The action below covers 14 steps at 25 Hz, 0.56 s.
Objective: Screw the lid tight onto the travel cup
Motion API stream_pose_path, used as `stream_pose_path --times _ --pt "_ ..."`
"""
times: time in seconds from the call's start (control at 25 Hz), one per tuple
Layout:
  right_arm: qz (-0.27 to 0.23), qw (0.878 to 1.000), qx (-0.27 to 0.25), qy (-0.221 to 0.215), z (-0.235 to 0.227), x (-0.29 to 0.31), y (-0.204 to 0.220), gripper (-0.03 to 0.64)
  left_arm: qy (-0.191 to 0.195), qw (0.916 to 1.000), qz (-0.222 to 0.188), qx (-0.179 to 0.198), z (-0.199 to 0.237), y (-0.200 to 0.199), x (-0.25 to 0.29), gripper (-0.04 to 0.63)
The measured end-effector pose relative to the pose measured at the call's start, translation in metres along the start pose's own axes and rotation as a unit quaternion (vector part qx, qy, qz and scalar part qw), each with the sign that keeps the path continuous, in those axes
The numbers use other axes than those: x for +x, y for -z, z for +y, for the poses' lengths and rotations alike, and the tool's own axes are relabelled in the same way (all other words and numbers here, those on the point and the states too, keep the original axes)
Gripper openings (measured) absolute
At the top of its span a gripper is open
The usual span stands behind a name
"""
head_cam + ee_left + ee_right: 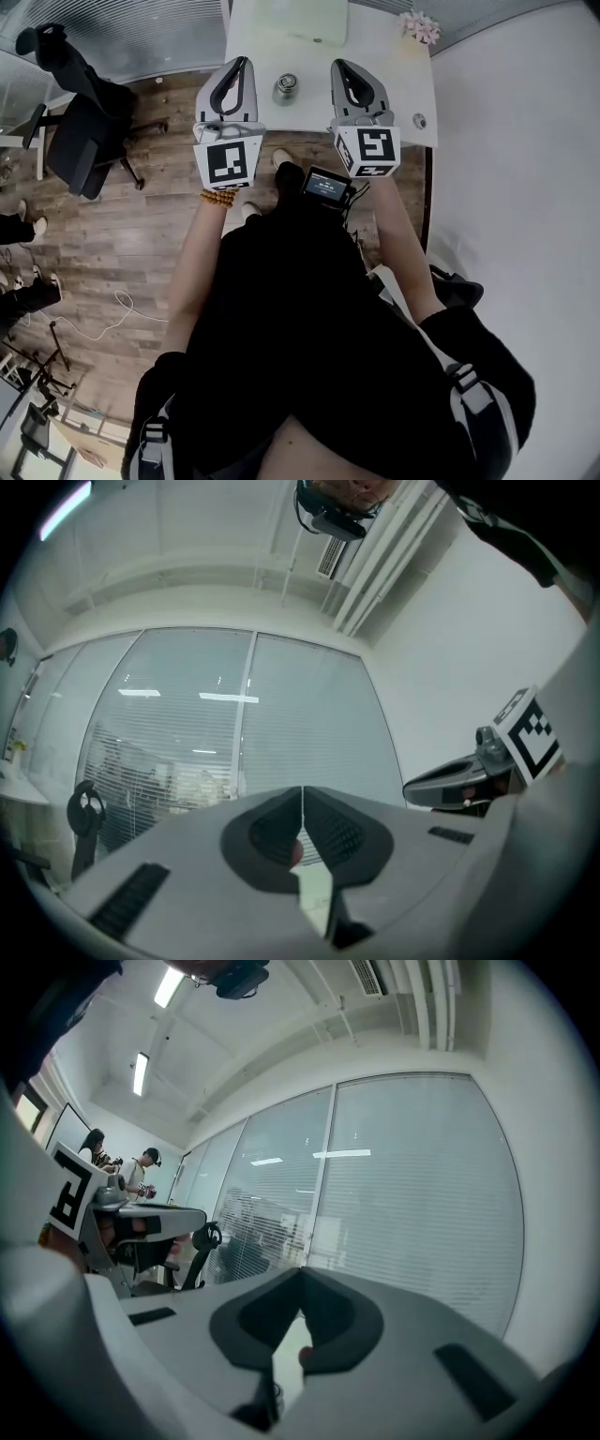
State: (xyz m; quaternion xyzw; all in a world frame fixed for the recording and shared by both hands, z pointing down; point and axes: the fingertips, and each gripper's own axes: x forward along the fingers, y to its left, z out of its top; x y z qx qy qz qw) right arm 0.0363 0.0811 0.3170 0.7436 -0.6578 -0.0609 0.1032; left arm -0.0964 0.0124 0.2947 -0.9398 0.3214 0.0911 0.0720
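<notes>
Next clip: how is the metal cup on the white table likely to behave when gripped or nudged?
The cup looks like shiny metal, so it is probably rigid and somewhat slippery. It stands upright on the table; being round, it would probably roll if knocked over.

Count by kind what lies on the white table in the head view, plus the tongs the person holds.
Tongs: 2 (left tongs and right tongs, both shut, nothing held)
Metal cup: 1
Small round grey piece: 1
Pink flowers: 1 bunch
Flat pale item: 1
Total: 6
</notes>
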Motion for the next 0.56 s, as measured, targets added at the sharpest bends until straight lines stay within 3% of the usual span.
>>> stream_pose_path --times 0.36,0.56 --pt "0.010 1.000 0.007 -0.019 0.032 -0.012 0.018 0.000 -0.015 0.9998 0.005 0.010 0.015 0.006 -0.038 0.014" --pt "0.016 0.999 0.006 -0.046 0.061 -0.008 0.014 0.000 -0.048 0.9988 0.010 -0.001 0.040 0.007 -0.070 0.014"
